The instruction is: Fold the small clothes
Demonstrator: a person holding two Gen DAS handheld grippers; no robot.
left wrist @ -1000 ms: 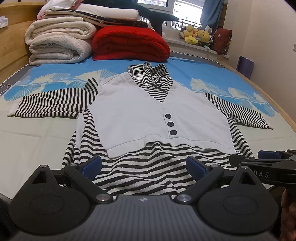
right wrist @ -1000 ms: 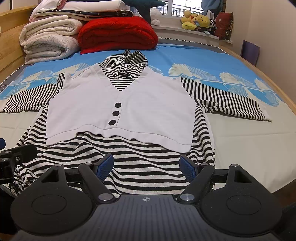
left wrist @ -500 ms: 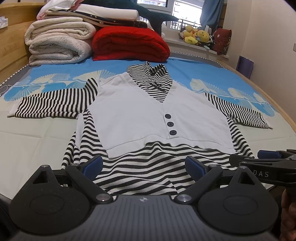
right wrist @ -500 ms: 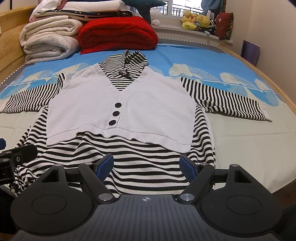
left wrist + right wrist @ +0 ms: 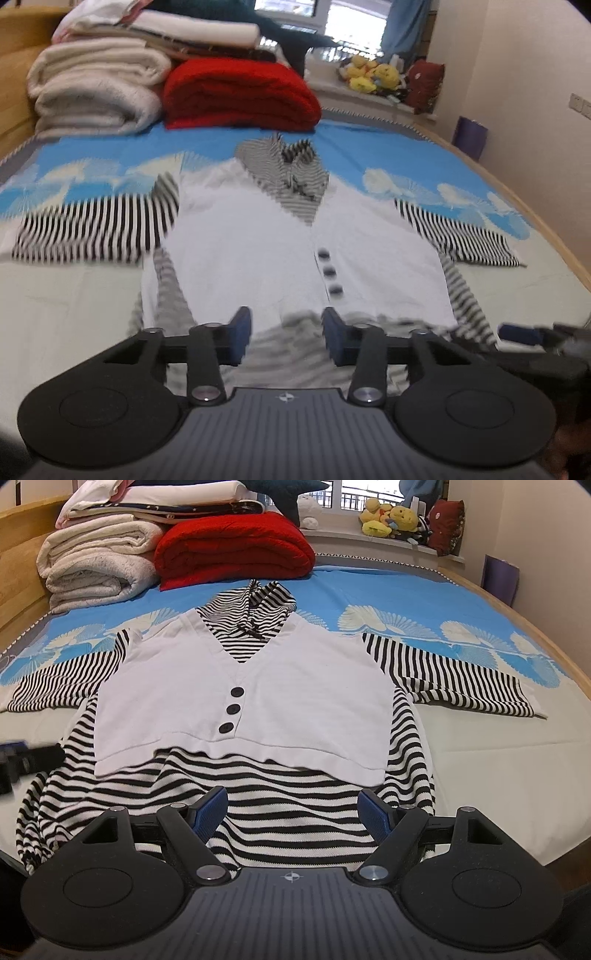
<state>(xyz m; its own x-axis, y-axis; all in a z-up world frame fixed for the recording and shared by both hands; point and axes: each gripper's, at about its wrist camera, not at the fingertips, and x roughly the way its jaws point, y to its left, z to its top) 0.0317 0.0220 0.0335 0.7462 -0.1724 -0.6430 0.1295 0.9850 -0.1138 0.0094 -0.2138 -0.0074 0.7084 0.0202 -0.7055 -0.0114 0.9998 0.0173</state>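
The left gripper is closing its jaws over the bunched striped hem of the garment, which lies between its blue pads; the white vest panel spreads just ahead.

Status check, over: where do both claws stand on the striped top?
Left claw closing over the hem. Right claw open above it. Striped top flat, sleeves out, unfolded. Nothing in the way.

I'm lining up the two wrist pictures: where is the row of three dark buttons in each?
Left wrist: three dark buttons, right of centre, blurred.
Right wrist: the buttons, left of centre, sharp.
Shared landmark: red folded blanket behind the garment's collar.
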